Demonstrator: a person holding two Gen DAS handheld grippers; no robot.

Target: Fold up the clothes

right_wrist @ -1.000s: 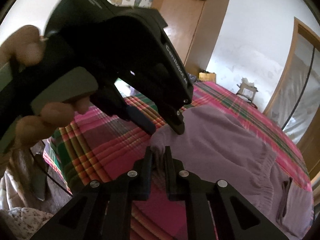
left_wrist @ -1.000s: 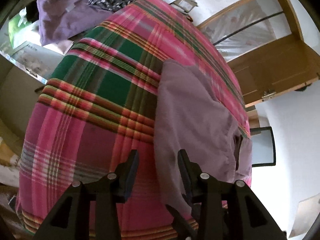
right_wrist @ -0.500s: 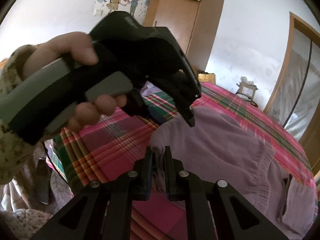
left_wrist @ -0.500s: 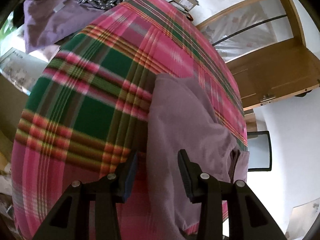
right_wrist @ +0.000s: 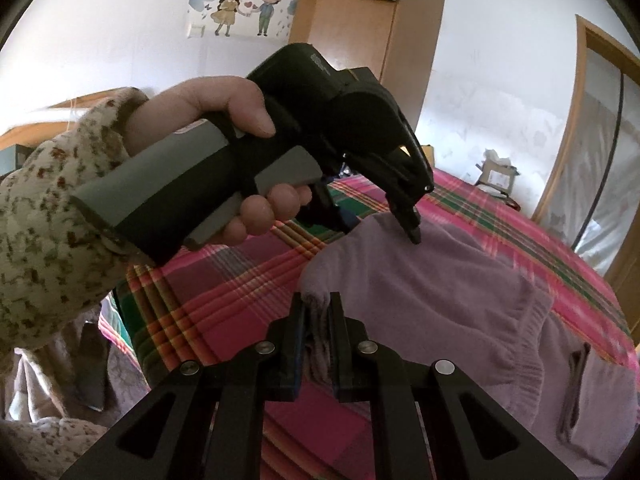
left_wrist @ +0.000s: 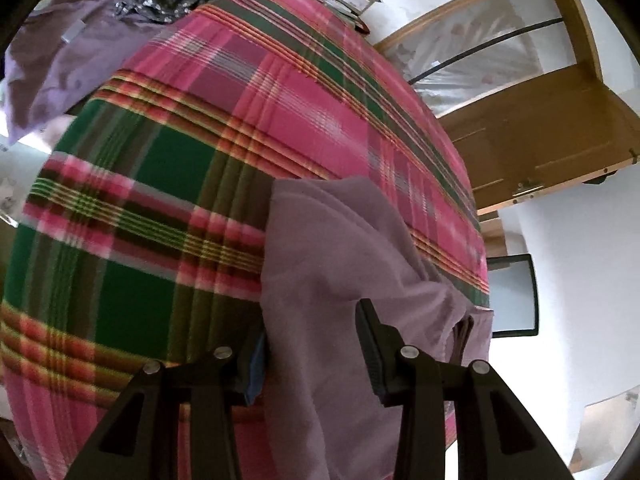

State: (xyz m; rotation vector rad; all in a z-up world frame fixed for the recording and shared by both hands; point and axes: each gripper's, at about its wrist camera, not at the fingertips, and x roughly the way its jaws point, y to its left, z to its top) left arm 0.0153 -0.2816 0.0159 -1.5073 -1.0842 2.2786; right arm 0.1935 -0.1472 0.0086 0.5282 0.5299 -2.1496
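Black right gripper (right_wrist: 316,336) is clenched on a bunched corner of the mauve garment (right_wrist: 440,304), fabric pinched between its two pads, at the near edge of the plaid bedspread (right_wrist: 224,304). Left gripper (left_wrist: 312,344) is released, jaws wide, straddling the garment's edge: one finger on the plaid side, the other over the mauve cloth. Nothing pinched there. In the right wrist view the left gripper (right_wrist: 376,220) hangs just above the garment's far corner, held by a hand (right_wrist: 240,160) in a speckled sleeve (right_wrist: 44,232).

Garment lies flat-ish on the bed, ribbed hem (right_wrist: 532,344) and a dark-lined opening (right_wrist: 576,380) toward the right, some wrinkles mid-panel.

Step in hand, my read: grab the second corner with the left so both corners lift together for a fold.

- Lower left until the edge sits deep between the pads, then close; a shallow bite likely slips.
- Take a single fold of cloth only, not the bedspread under it.
- Keep right clamped and level with left, so the edge stays taut and straight.
- Lift low, carry across evenly.

Other clothes (left_wrist: 80,60) piled at the far end of the bed, well apart.
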